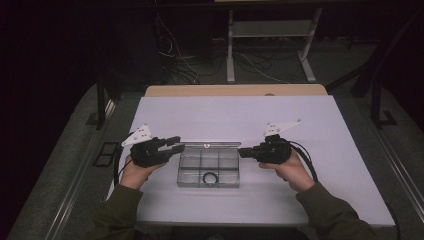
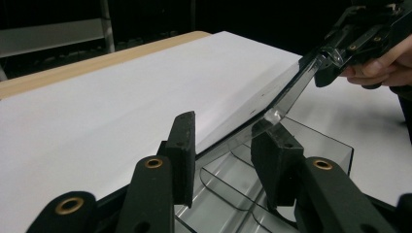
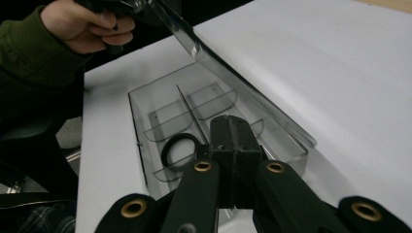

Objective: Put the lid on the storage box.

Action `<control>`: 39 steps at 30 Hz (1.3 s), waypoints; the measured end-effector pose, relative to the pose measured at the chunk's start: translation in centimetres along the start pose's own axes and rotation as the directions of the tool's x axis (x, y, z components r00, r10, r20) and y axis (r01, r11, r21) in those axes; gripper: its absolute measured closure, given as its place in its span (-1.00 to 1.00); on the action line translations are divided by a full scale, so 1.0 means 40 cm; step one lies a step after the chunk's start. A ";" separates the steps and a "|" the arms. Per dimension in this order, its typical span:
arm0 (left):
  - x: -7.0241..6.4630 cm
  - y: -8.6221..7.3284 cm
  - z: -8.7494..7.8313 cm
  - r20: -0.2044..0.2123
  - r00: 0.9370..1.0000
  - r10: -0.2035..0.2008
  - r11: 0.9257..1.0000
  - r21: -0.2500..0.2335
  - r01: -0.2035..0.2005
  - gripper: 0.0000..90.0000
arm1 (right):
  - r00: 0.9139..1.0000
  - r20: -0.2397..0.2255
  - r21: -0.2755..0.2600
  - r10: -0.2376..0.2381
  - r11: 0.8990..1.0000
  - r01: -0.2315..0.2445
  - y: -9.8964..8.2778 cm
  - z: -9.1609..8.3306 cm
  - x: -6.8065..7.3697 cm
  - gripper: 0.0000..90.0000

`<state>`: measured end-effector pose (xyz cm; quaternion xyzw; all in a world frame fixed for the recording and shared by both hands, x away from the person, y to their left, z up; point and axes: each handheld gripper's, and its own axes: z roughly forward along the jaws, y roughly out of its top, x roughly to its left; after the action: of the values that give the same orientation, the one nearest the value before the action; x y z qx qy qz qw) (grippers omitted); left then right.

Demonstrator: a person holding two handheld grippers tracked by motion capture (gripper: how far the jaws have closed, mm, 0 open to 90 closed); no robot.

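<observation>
A clear plastic compartment box (image 1: 183,176) sits mid-table on the white sheet, with its clear lid (image 1: 210,144) raised along the far side. A black ring (image 1: 210,177) lies in a front compartment. My left gripper (image 1: 176,143) is at the box's left end. In the left gripper view its jaws (image 2: 227,128) stand apart, and the lid's (image 2: 296,85) near corner rests by the right finger. My right gripper (image 1: 242,152) is shut at the lid's right end. In the right gripper view it (image 3: 232,121) hovers over the box with the ring (image 3: 177,145) below left, nothing between its jaws.
The white sheet (image 1: 300,130) has bare room on all sides of the box. A wooden table edge (image 1: 235,90) runs along the back. Beyond it stand a metal frame (image 1: 270,30) and loose cables (image 1: 175,60) on the floor.
</observation>
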<state>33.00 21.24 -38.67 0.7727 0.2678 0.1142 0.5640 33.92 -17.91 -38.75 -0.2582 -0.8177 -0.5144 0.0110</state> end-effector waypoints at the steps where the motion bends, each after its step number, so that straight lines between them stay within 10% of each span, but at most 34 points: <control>1: -0.002 0.000 -0.001 -0.001 1.000 0.002 1.000 0.002 -0.002 0.35 | 1.000 -0.004 -0.003 -0.003 1.000 0.003 0.001 0.001 0.002 0.98; 15: -0.010 -0.029 -0.058 -0.023 0.998 -0.057 0.998 0.003 0.057 0.12 | 1.000 -0.026 -0.002 -0.006 1.000 0.006 0.005 0.015 0.012 0.98; 29: -0.028 -0.041 -0.066 0.031 0.998 -0.057 0.997 0.046 0.056 0.98 | 1.000 -0.018 -0.009 -0.011 1.000 0.010 -0.002 0.005 0.025 0.98; 39: -0.041 -0.051 -0.061 0.041 0.999 -0.034 0.996 0.090 0.030 0.97 | 0.999 -0.012 0.003 -0.033 0.999 0.033 -0.014 0.005 0.037 0.98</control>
<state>29.89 22.77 -39.56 0.7949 0.2730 0.0767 0.5364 32.43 -17.31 -38.90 -0.2416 -0.8226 -0.5147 0.0081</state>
